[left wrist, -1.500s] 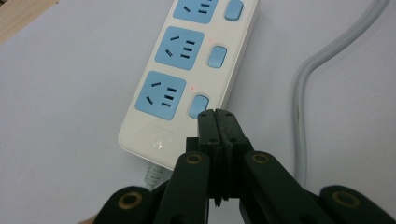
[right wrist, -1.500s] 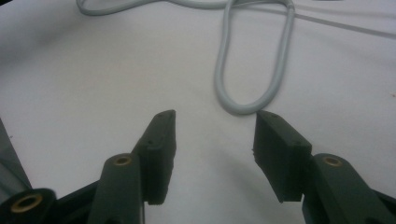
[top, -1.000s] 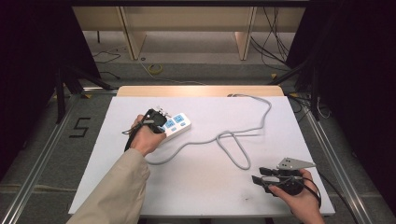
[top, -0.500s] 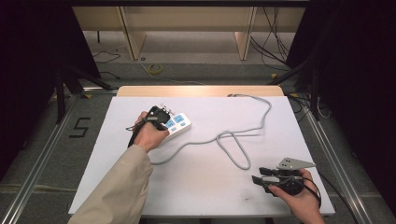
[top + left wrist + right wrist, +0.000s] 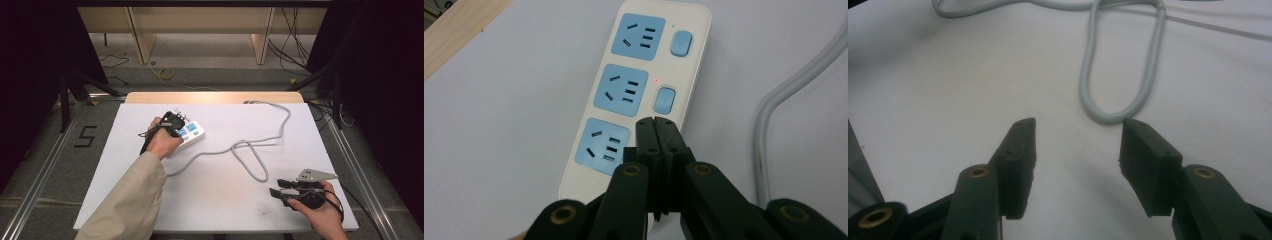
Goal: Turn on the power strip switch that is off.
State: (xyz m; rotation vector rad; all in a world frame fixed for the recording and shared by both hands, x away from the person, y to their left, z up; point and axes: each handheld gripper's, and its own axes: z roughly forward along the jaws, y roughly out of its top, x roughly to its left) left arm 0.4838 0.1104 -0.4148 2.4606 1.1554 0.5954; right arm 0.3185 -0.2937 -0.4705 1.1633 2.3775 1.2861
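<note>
A white power strip (image 5: pixel 193 133) with three blue sockets lies on the left half of the white table (image 5: pixel 225 205). My left gripper (image 5: pixel 178 123) is shut and empty. Its closed tips (image 5: pixel 656 124) point down at the strip (image 5: pixel 644 75), beside the nearest socket and just below the middle switch (image 5: pixel 664 100). Whether they touch the strip I cannot tell. A small red light (image 5: pixel 656 80) glows by the middle socket. My right gripper (image 5: pixel 276 188) is held open and empty low over the table's front right. The grey cable's loop (image 5: pixel 1118 112) lies just beyond its jaws (image 5: pixel 1078 137).
The grey cable (image 5: pixel 250 150) runs from the strip across the table's middle, loops, and leaves over the far edge. A wooden strip (image 5: pixel 210 97) borders the far edge. Metal rails and floor surround the table, with shelving legs behind.
My left gripper has crept slightly forward over the power strip. The right gripper has not moved.
</note>
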